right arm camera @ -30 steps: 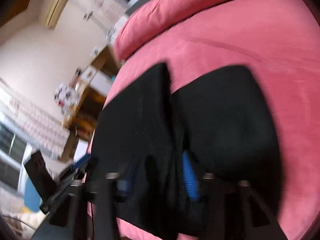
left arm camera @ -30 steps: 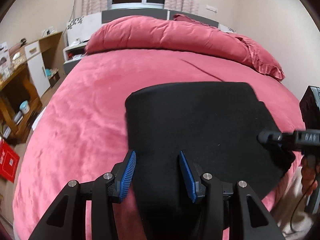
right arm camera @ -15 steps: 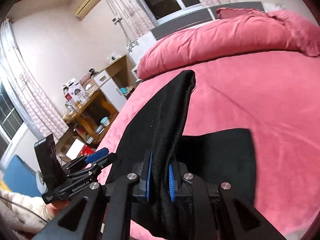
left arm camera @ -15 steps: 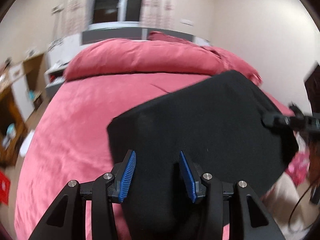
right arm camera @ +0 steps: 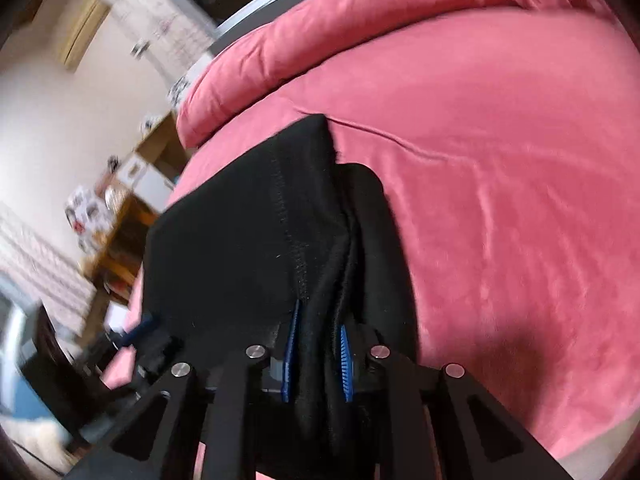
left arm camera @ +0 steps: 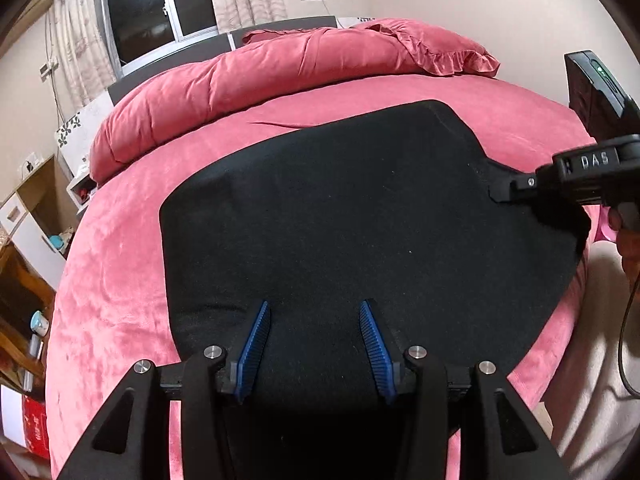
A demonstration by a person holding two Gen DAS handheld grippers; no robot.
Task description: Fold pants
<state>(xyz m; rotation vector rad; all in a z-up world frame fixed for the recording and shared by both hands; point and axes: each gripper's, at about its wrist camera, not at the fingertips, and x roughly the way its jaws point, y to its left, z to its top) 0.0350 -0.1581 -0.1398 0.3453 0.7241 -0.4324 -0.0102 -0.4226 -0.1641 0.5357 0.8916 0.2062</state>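
Your right hand-held gripper [right arm camera: 316, 354] is pinching a bunched edge of the black pants [left arm camera: 340, 216]. Your left hand-held gripper [left arm camera: 314, 346] is hovering spread over them. They are lying on the pink bed [left arm camera: 116, 280], duvet [left arm camera: 240, 80] at 12 o'clock.

— What is the left gripper [left arm camera: 314, 334] doing?
— Its blue pads [left arm camera: 256, 340] are standing wide apart, fabric lying between them.
— And the right gripper [right arm camera: 318, 354]?
— Its jaws are pinching the black pants [right arm camera: 248, 240] tightly.
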